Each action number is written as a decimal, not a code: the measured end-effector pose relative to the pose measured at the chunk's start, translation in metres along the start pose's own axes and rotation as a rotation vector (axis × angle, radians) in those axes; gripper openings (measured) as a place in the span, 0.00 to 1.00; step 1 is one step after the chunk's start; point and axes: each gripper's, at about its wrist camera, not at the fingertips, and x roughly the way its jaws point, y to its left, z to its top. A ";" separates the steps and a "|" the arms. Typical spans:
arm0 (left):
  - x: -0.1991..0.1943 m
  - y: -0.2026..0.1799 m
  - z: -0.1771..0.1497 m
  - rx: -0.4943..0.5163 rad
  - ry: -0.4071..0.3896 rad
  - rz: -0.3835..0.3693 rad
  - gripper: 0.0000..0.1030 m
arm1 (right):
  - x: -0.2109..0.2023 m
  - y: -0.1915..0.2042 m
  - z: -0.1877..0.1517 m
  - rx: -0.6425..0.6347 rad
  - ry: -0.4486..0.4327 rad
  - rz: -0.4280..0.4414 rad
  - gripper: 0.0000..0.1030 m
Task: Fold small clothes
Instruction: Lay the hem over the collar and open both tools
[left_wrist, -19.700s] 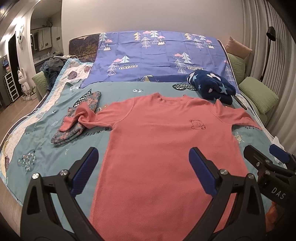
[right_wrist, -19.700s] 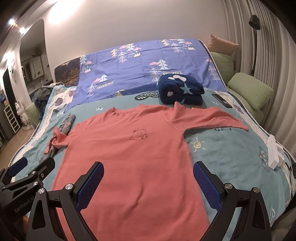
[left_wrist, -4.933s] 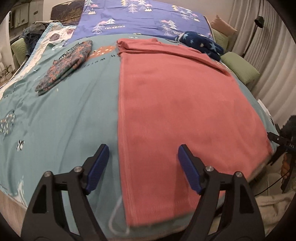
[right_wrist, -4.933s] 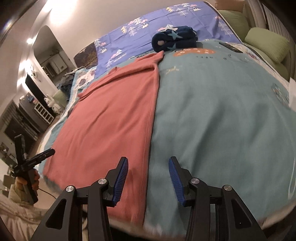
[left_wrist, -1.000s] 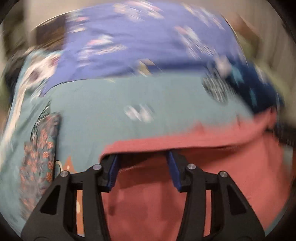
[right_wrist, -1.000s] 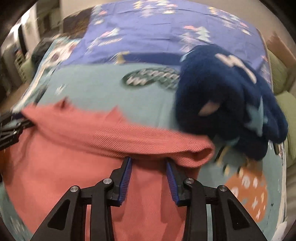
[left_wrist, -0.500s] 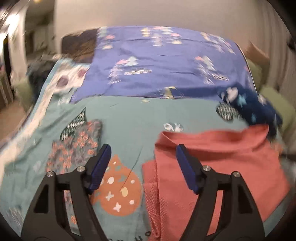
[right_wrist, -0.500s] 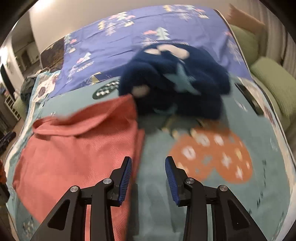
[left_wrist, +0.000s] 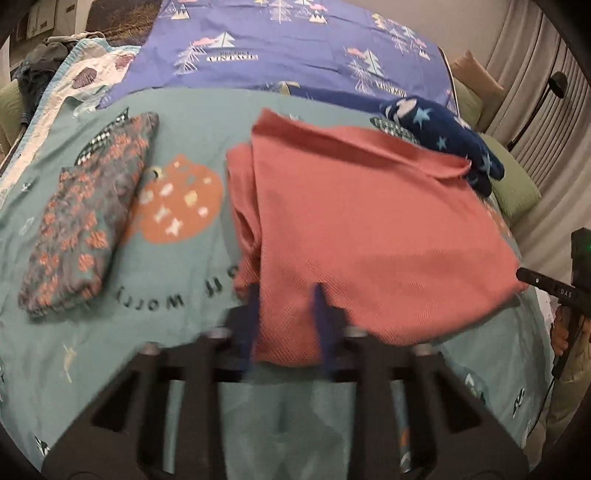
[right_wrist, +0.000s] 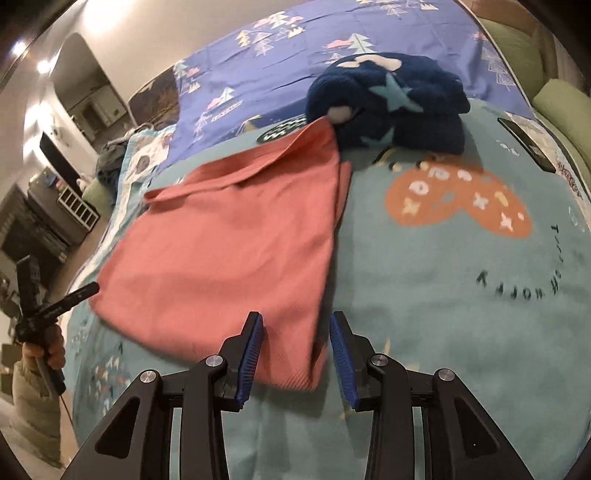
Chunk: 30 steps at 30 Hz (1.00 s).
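A salmon-pink shirt (left_wrist: 369, 225) lies folded in a rough rectangle on the teal bedspread (left_wrist: 177, 258); it also shows in the right wrist view (right_wrist: 236, 240). My left gripper (left_wrist: 284, 314) is blurred, its jaws a hand's width apart around the shirt's near left corner. My right gripper (right_wrist: 295, 343) is open, its jaws either side of the shirt's near right corner. Neither pinches the cloth. The right gripper shows at the right edge of the left view (left_wrist: 554, 288), the left gripper at the left edge of the right view (right_wrist: 55, 302).
A folded floral garment (left_wrist: 88, 214) lies left of the shirt. A folded navy star-print blanket (right_wrist: 391, 99) sits behind the shirt's far right corner. A purple tree-print sheet (left_wrist: 288, 48) covers the bed's head. A dark remote (right_wrist: 524, 144) and green pillows (right_wrist: 565, 107) are at right.
Both grippers have pulled back from the shirt's far fold to its near edge. The left jaws have narrowed around the near left corner.
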 end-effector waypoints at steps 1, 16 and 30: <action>0.001 -0.003 0.001 0.000 -0.003 0.028 0.03 | 0.001 0.001 0.001 0.006 -0.010 -0.019 0.21; -0.037 0.005 -0.044 0.024 -0.011 0.067 0.14 | -0.022 -0.006 -0.044 0.032 0.020 -0.092 0.15; 0.071 -0.040 0.093 0.150 0.063 0.040 0.18 | 0.072 0.049 0.103 -0.079 0.033 -0.078 0.20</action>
